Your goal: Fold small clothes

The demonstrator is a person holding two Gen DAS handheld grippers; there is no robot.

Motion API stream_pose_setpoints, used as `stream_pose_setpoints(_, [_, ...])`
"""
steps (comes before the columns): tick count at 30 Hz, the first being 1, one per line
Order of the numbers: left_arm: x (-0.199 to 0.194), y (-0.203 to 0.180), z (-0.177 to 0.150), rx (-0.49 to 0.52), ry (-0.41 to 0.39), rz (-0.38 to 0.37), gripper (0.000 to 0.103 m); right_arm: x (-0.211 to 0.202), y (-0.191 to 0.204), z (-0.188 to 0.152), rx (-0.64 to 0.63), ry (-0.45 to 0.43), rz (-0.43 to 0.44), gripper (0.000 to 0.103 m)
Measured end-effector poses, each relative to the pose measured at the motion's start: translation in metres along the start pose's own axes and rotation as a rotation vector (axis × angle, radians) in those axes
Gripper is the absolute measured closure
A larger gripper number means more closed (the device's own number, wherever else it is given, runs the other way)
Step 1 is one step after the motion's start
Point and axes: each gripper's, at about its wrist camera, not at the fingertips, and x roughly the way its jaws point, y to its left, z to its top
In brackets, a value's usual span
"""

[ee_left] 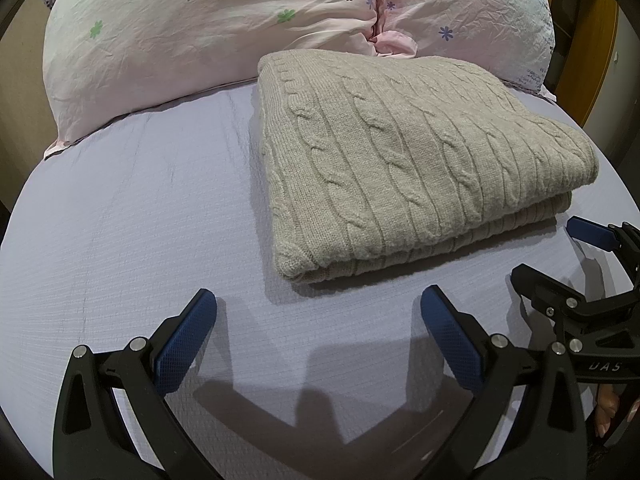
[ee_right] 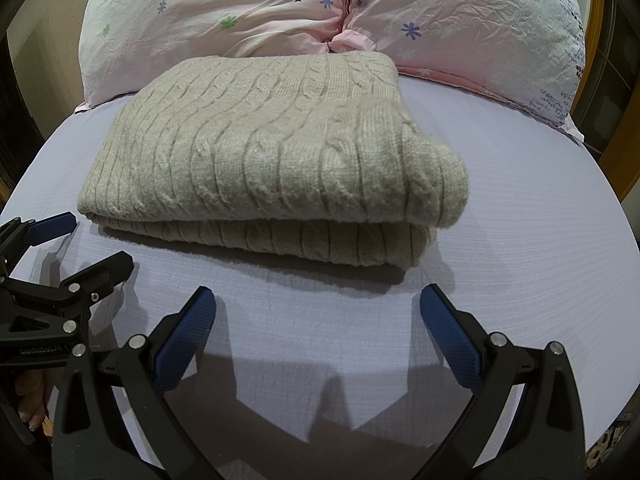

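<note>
Beige cable-knit wool sweater [ee_left: 404, 160]: thick, fuzzy, matt. Lilac bed sheet [ee_left: 132, 216]: finely ribbed cloth, matt. Pink floral pillows [ee_left: 200, 40]: thin, creased cotton. Left tongs [ee_left: 318, 320]: matt black plastic, blue textured pads [ee_left: 182, 344], shiny metal rivets.

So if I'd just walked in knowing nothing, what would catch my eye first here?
Probably the beige cable-knit sweater, folded into a thick rectangle in the middle of the lilac bedsheet. Behind it, two pink flowered pillows lean side by side at the head of the bed. Nearest the cameras, the left gripper and the right gripper hover wide open with blue pads, touching nothing.
</note>
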Motion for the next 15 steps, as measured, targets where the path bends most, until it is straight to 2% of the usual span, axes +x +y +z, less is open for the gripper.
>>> stream_pose_setpoints(15, [-0.0011, -0.0004, -0.001, -0.002, -0.008, 0.002, 0.001, 0.0, -0.0003, -0.0001, 0.0, 0.0, 0.0, 0.002])
